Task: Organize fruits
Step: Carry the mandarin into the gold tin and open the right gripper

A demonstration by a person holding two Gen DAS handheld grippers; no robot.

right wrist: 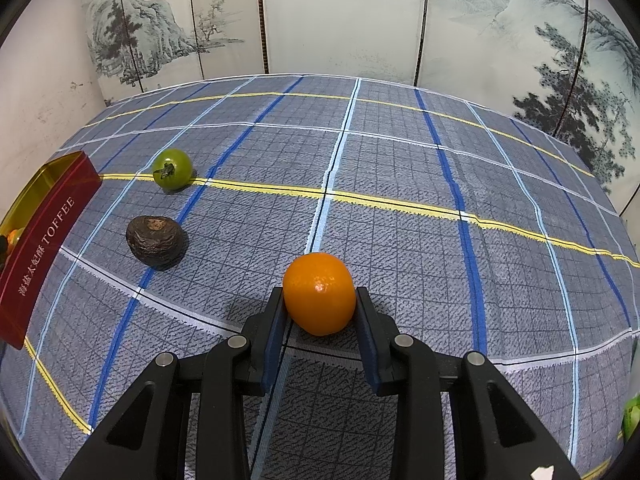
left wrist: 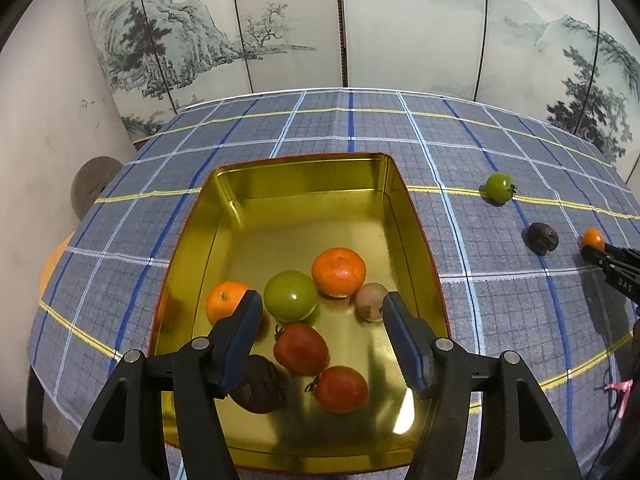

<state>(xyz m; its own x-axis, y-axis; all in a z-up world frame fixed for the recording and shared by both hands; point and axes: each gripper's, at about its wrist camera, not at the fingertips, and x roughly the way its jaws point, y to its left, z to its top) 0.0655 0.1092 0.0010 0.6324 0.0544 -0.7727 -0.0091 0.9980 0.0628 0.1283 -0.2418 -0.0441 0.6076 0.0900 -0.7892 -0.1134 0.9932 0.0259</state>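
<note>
A gold tin (left wrist: pixel 394 208) with red outer walls sits on the plaid tablecloth and holds several fruits: oranges, a green tomato (left wrist: pixel 291 296), red tomatoes, a dark fruit and a brown one. My left gripper (left wrist: pixel 320 316) is open and empty above the tin's near half. My right gripper (right wrist: pixel 320 304) is shut on a small orange (right wrist: pixel 319 293) just above the cloth; it also shows in the left wrist view (left wrist: pixel 593 239). On the cloth to its left lie a dark wrinkled fruit (right wrist: pixel 155 241) and a green tomato (right wrist: pixel 173 169).
The tin's red wall reading TOFFEE (right wrist: pixel 44 248) is at the far left of the right wrist view. A painted folding screen (left wrist: pixel 360 28) stands behind the table. The table's left edge (left wrist: pixel 40 312) drops off beside the tin.
</note>
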